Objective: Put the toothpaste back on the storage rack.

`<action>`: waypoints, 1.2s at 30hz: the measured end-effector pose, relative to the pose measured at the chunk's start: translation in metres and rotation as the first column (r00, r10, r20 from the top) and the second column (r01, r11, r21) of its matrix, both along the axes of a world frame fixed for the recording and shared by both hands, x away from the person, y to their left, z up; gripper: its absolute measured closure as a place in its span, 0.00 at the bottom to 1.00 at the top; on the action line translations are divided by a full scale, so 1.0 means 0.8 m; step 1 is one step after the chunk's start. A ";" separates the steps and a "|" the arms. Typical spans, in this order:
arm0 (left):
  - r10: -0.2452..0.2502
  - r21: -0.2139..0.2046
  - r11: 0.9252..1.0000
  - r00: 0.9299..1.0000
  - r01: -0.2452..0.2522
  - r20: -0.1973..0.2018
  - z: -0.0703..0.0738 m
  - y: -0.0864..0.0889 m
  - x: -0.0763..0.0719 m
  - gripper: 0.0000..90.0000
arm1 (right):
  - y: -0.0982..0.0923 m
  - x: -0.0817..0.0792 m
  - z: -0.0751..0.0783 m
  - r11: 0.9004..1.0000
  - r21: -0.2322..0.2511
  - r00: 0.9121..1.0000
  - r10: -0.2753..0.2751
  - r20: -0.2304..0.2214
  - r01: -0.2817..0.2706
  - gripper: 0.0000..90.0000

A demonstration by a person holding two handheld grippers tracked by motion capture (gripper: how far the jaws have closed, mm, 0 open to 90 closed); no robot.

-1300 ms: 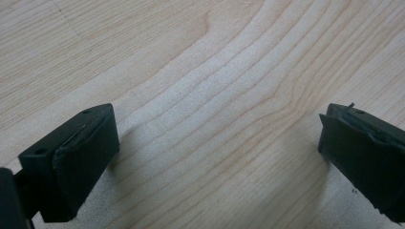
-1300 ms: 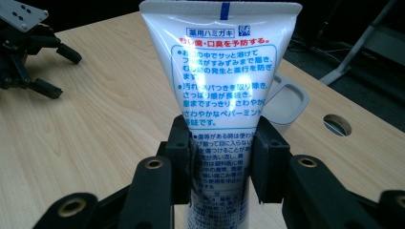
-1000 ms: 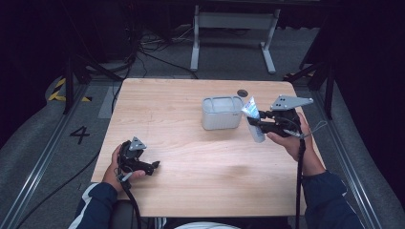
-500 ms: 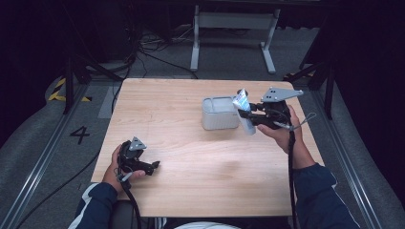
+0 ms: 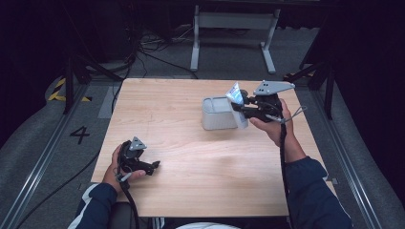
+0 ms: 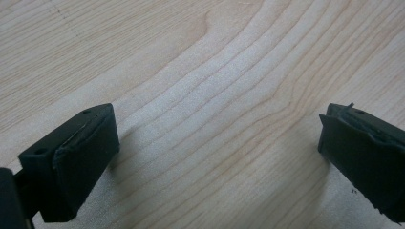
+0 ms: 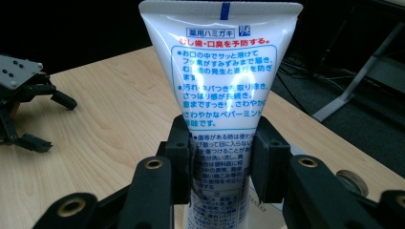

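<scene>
Black grippers (image 5: 241,106) with grey three-cornered plates, brass-ringed screws, black cables; dark blue sleeves (image 5: 313,195).

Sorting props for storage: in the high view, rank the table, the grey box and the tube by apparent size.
1. Table, by far the largest.
2. Grey box.
3. Tube, smallest, though the right claw lifts it nearer the camera and hides part of it.

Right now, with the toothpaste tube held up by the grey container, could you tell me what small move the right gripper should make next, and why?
Probably ease the right gripper a little further left over the grey container, then lower. Its jaws are clamped on the toothpaste tube, which hangs at the container's right edge, not yet inside. The left gripper rests open on the wooden table, so it offers no help.
</scene>
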State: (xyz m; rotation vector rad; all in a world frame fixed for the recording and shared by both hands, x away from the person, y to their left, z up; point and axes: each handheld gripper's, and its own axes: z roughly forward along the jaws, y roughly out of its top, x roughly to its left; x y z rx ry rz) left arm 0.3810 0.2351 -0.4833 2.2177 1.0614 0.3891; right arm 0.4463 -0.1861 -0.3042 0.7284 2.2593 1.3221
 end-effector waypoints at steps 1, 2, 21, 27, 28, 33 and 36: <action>-0.001 0.001 1.000 1.000 0.001 0.003 0.000 0.000 0.000 0.01 | 0.000 0.001 0.000 1.000 0.004 1.000 -0.003 0.002 0.003 0.73; 0.000 0.000 1.000 1.000 0.000 0.000 0.000 0.000 0.000 0.01 | 0.000 0.003 0.000 1.000 0.013 1.000 -0.003 0.005 0.003 0.73; -0.014 0.002 1.000 1.000 0.014 0.009 0.000 0.001 0.003 0.00 | -0.001 0.028 0.006 0.997 0.074 1.000 -0.016 0.025 0.014 0.73; -0.014 0.002 1.000 1.000 0.014 0.008 0.000 0.001 0.003 0.00 | 0.003 0.036 0.010 0.996 0.088 0.999 -0.007 0.031 0.004 0.73; -0.014 0.002 1.000 1.000 0.014 0.008 0.000 0.001 0.003 0.00 | 0.003 0.036 0.010 0.996 0.088 0.999 -0.007 0.031 0.004 0.73; -0.014 0.002 1.000 1.000 0.014 0.009 0.000 0.001 0.003 0.00 | 0.010 0.044 0.013 0.996 0.091 1.000 0.003 0.031 -0.006 0.73; -0.014 0.002 1.000 1.000 0.014 0.009 0.000 0.001 0.003 0.00 | 0.018 0.049 0.013 0.996 0.087 0.999 0.006 0.039 -0.009 0.73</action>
